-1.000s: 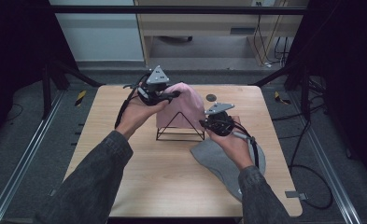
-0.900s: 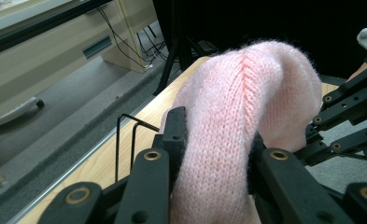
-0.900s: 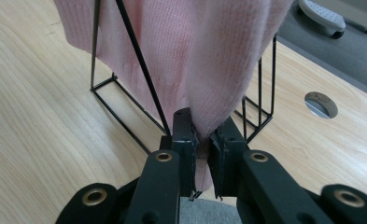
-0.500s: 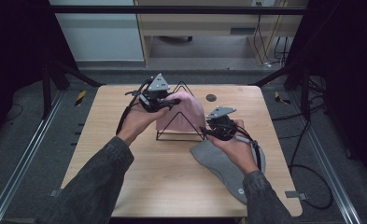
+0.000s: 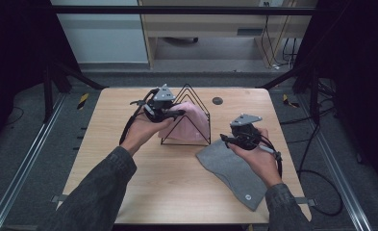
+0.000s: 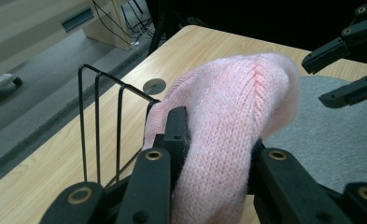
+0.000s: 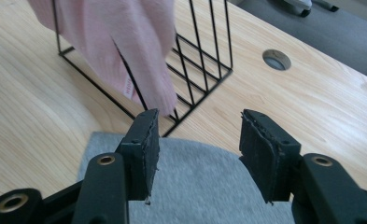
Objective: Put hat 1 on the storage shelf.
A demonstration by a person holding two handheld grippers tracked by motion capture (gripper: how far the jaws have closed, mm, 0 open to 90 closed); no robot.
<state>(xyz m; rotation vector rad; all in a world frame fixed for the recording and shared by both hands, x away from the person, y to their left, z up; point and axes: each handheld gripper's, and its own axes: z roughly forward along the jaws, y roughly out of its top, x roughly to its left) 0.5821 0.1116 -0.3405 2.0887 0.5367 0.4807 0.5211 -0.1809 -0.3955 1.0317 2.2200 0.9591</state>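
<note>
A pink knit cloth (image 5: pixel 190 126) hangs over a black wire rack (image 5: pixel 195 97) at the middle of the table. My left gripper (image 5: pixel 177 114) is shut on the cloth's upper fold, and the pink knit (image 6: pixel 232 107) bulges between its jaws. My right gripper (image 5: pixel 224 140) stands to the right of the rack over a grey cloth (image 5: pixel 232 169). Its jaws have just been opening, and nothing is between the pads (image 7: pixel 146 149). The pink cloth's lower end (image 7: pixel 125 42) dangles against the rack's wires (image 7: pixel 204 60) just ahead of them.
The grey cloth (image 7: pixel 195 186) lies flat on the wooden table (image 5: pixel 109 159), reaching toward the near right edge. A round cable hole (image 5: pixel 217 100) sits behind the rack. The other gripper's jaws (image 6: pixel 344 70) show at the right of the left gripper view.
My right gripper has opened and drawn back from the rack's right side, to the right over the grey cloth. The pink cloth has sunk lower over the rack with my left gripper.
</note>
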